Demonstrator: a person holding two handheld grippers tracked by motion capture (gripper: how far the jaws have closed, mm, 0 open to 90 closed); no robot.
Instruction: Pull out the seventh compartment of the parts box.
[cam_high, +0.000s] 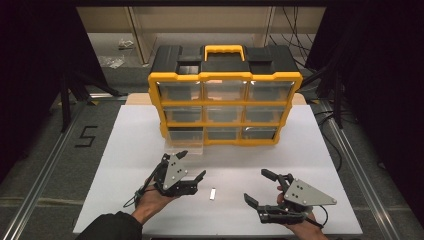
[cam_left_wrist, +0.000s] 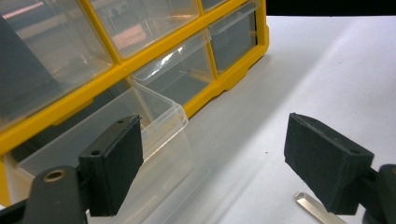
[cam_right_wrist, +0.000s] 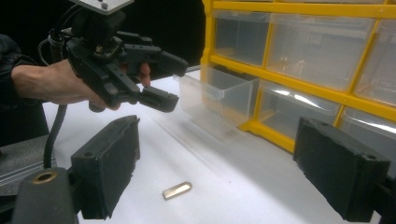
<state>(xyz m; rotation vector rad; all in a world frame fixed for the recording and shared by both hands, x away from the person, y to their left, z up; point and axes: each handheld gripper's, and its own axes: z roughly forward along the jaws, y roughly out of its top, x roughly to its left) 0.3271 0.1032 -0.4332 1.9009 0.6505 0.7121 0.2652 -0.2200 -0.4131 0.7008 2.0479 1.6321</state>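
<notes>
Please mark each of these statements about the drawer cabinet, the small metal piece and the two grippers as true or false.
1. The bottom-left drawer of the cabinet is pulled out. True.
2. The small metal piece lies inside that drawer. False: it lies on the white table, between the grippers.
3. The left gripper is open and holds nothing. True.
4. The right gripper is clamped on the metal piece. False: it is open and holds nothing.

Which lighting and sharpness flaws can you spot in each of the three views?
High view: dark surroundings, bright white table, with glare along the organizer top drawers. Left gripper view: reflections wash out the drawer fronts; the near jaws look soft. Right gripper view: black background, faint sheen on the metal piece, pulled-out drawer hazy.
</notes>
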